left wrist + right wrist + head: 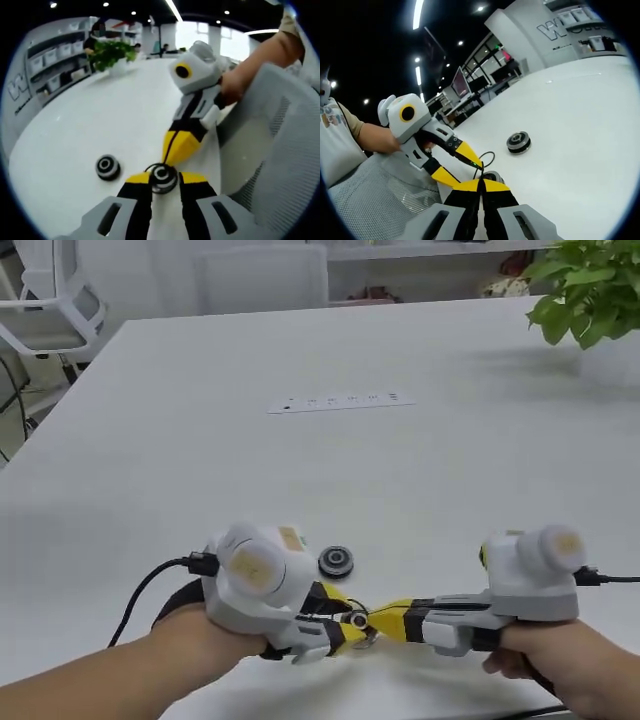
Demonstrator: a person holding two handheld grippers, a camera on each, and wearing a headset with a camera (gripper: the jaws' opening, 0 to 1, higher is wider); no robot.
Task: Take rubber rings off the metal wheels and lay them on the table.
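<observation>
The left gripper [164, 180] has its fingers clamped on a small metal wheel [162, 175] near the second wheel [335, 561] on the desk [300, 470], while the right gripper [480, 186], fingers closed tight, pinches its thin rubber ring [492, 154], judged light, stretchy and slippery, best taken at the lifted loop.

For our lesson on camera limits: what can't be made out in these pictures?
Head view: held wheel mostly hidden behind the yellow jaw tips.
Right gripper view: right gripper jaws cover their pinch on the rubber ring.
Head view: power strip markings too small.
</observation>
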